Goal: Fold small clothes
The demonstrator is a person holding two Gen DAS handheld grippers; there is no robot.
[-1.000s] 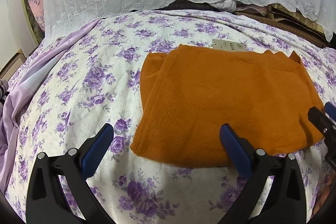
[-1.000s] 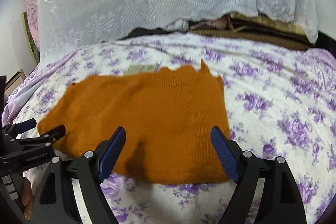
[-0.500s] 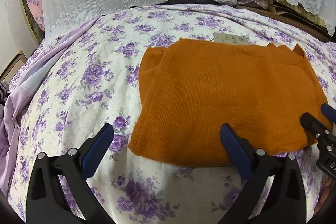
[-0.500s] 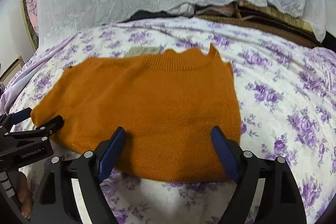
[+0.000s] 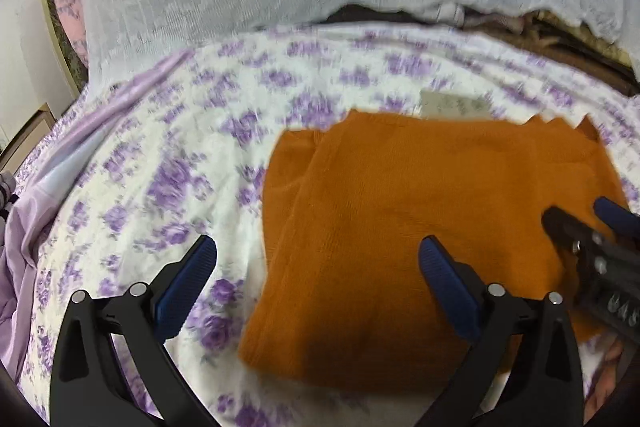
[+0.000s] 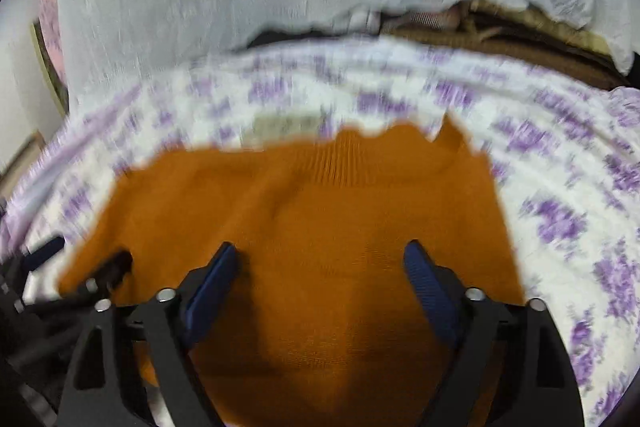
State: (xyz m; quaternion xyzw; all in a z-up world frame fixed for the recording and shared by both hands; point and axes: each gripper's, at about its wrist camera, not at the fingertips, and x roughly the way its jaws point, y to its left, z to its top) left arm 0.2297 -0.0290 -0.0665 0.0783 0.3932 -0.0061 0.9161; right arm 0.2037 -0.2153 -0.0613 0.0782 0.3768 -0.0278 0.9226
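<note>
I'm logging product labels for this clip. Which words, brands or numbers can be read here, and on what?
None can be read.
Paper tag at the far edge of the orange sweater: print too blurred to read.
Right gripper body, seen from the left wrist: no legible marking.
Floral bedsheet: pattern only, no text.

Black triangular-framed tongs [image 5: 316,263] [image 6: 320,267], ribbed blue pads [image 5: 188,283], silver screws.

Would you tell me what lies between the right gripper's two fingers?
Only the orange sweater: the right gripper hangs open over it, seen in the right wrist view.
</note>
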